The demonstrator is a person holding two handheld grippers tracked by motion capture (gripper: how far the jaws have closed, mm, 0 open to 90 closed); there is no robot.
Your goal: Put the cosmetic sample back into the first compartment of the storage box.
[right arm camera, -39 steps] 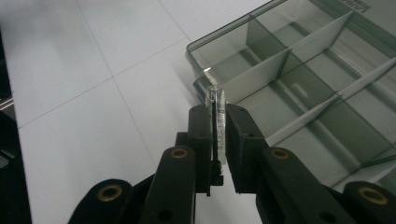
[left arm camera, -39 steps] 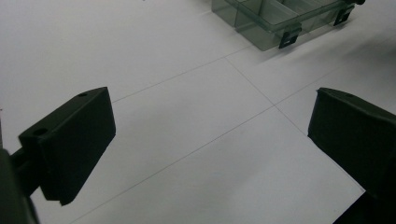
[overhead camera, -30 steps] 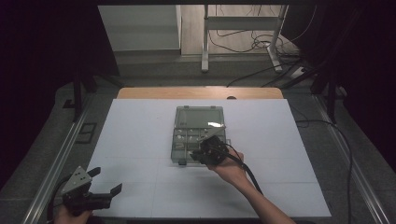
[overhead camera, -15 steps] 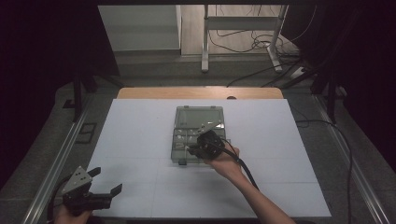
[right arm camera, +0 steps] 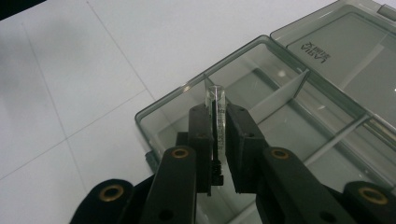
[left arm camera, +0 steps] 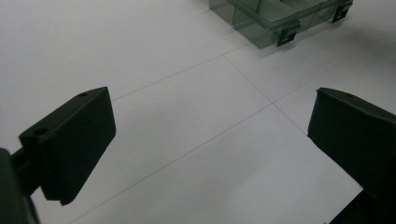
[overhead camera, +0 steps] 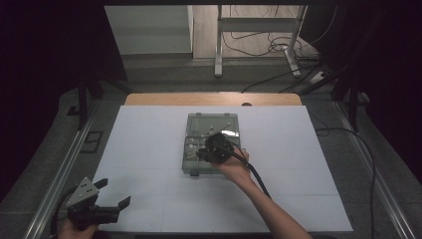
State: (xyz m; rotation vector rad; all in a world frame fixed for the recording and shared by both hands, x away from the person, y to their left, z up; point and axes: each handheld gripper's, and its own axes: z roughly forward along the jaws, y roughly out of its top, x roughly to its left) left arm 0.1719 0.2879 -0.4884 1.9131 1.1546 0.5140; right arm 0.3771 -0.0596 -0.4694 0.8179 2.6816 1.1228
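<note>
Left gripper (overhead camera: 107,199): held low at the near left edge of the white table (overhead camera: 149,144), well apart from the work. Its 2 jaws stand wide, with nothing between them; in the left gripper view (left arm camera: 210,144) bare sheet shows in the gap, and the box corner lies far ahead and to the right of the jaws.

Compartment box (overhead camera: 199,144): clear grey plastic, lid folded flat open on the far side, sitting mid-table. In the right gripper view (right arm camera: 299,93) the dividers and a lid label are legible as shapes; the text is too small to read.

Right gripper (overhead camera: 215,148): over the near half of the box, hand behind it. In its own view (right arm camera: 218,140) the 2 jaws are drawn narrow and clamp a small clear tube.

Tube (right arm camera: 216,100): 1 thin glass-like vial, upright, its open top protruding beyond the jaw tips. It hangs above the near corner compartment, just inside the box wall.

Step in hand (judgement): placing the tube into, or lifting it from, that compartment; which of the 2 cannot be told.

Method advice: keep the tube square to the jaws, move straight along the jaw axis, stay clear of the divider ahead of the tips, and part the jaws only once the tube's lower end is supported.

Risk: smooth tube may slip or tilt if grip slackens early.
</note>
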